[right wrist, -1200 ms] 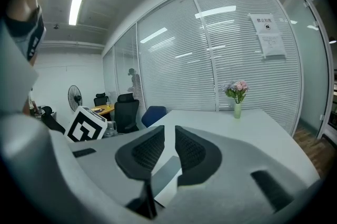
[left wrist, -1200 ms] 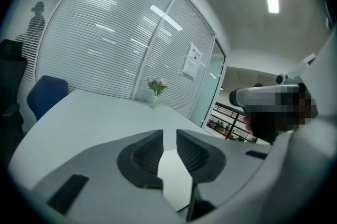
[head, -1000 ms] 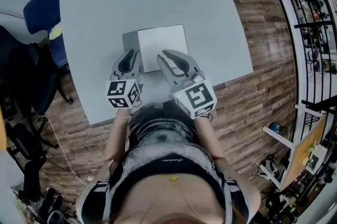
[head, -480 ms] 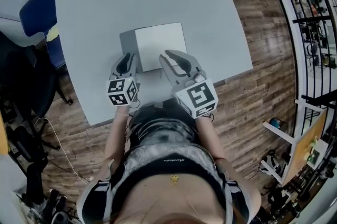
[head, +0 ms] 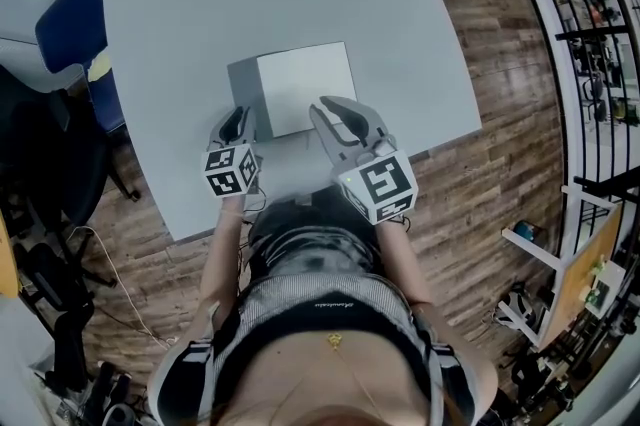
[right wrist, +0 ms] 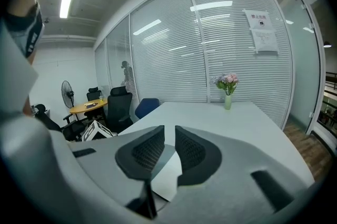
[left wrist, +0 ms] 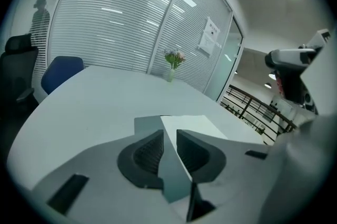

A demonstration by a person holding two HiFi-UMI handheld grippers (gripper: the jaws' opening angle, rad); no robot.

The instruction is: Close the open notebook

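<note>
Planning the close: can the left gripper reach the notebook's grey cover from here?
Probably yes. The left gripper is right at the near edge of the grey cover, jaws slightly apart, nothing lying on it. The right gripper is over by the white page, clear of that path.

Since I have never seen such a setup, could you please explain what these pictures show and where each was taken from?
No robot here: a person holds a two-jaw gripper in each hand. The head view looks down from the person's head; the other two come from cameras riding on the left gripper and right gripper, looking along their jaws. On the grey table lies a notebook, white page up, with a vase of flowers at the far end. Both grippers' jaws stand slightly apart, gripping nothing.
</note>
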